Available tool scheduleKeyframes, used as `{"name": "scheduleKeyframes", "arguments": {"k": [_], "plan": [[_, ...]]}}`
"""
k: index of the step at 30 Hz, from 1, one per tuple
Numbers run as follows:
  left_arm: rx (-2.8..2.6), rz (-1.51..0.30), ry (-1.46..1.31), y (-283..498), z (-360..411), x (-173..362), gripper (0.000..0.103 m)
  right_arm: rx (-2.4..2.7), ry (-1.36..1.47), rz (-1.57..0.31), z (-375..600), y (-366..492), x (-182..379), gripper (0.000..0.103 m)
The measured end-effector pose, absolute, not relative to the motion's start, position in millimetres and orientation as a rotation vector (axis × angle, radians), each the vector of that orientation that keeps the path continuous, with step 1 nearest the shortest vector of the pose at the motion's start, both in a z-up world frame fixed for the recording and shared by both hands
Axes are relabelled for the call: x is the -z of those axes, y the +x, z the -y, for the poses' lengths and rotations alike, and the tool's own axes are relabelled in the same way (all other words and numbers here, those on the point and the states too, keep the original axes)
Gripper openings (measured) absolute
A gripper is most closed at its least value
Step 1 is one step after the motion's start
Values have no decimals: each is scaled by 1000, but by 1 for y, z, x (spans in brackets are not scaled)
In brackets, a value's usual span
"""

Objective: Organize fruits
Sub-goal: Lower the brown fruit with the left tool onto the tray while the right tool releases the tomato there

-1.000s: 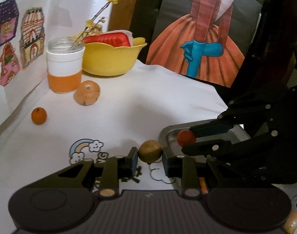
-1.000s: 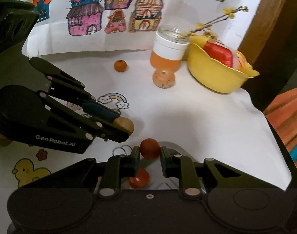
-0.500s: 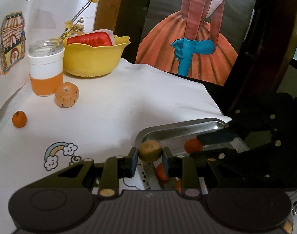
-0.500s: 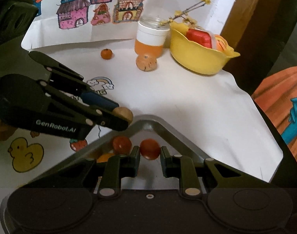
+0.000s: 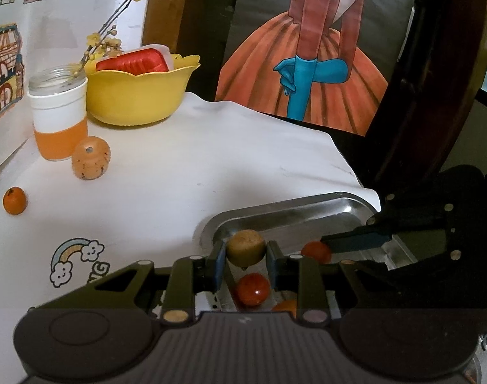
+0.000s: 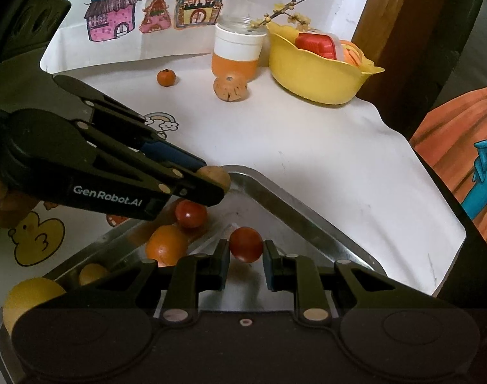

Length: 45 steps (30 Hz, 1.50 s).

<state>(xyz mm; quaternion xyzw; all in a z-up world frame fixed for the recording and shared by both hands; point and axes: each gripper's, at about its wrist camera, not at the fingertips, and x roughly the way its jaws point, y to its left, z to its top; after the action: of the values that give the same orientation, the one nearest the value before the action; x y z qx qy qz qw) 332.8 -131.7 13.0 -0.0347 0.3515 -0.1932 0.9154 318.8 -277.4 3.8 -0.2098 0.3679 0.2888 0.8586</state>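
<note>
Left wrist view showed the left gripper point(image 5: 246, 257) closed on a tan, potato-coloured fruit point(image 5: 245, 247), which sat pinched between the two pads just inside the near corner of a metal tray point(image 5: 285, 212). Below that fruit a red tomato point(image 5: 252, 288) lay on the tray floor, with part of an orange point(image 5: 286, 306) beside it. To the right, the right gripper point(image 5: 331, 254) reached in over the tray, gripping a second red tomato point(image 5: 316, 251) at its tips.

Right wrist view had the right gripper point(image 6: 246, 257) clenched around that tomato point(image 6: 245, 244), held above the shiny tray point(image 6: 307, 211). The left gripper point(image 6: 216, 185) came in from the left with the tan fruit point(image 6: 215, 175) at its tips, over the tray's far corner. In the tray lay the other tomato point(image 6: 190, 213), the orange point(image 6: 166, 248), a smaller orange fruit point(image 6: 93, 273) and a yellow fruit point(image 6: 28, 297) at the near left edge.

Farther back on the white tablecloth point(image 6: 291, 147) stood a jar point(image 6: 236, 48) with orange liquid, a speckled round fruit point(image 6: 230, 87) touching its base, a small tangerine point(image 6: 166, 77) off to the left, and a yellow bowl point(image 6: 320, 76) holding a red container. Children's drawings of houses hung on the wall behind.
</note>
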Motion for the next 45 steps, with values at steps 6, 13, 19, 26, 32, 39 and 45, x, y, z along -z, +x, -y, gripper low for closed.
{"name": "scheduleKeyframes", "arguments": {"k": [6,13,19,26,32,39,45], "plan": [[393,-731,-68,335,134,-10,29,-601,-439,-781,279,319,-1,24],[393,-741,-67,337,135,-9,29,-595,-435,-785,280,320,1,24],[390,-749,-78,338,135,-8,29,-598,-436,-787,280,319,2,24],[390,-746,-74,338,136,-8,30,-587,-433,-788,282,319,3,25],[379,-733,-92,336,133,-12,32,-571,-422,-776,286,316,-1,27],[364,-699,-107,320,125,-26,47,-550,-407,-754,288,300,-16,39],[344,-646,-107,295,113,-46,71,-531,-407,-721,286,273,-38,56]]}}
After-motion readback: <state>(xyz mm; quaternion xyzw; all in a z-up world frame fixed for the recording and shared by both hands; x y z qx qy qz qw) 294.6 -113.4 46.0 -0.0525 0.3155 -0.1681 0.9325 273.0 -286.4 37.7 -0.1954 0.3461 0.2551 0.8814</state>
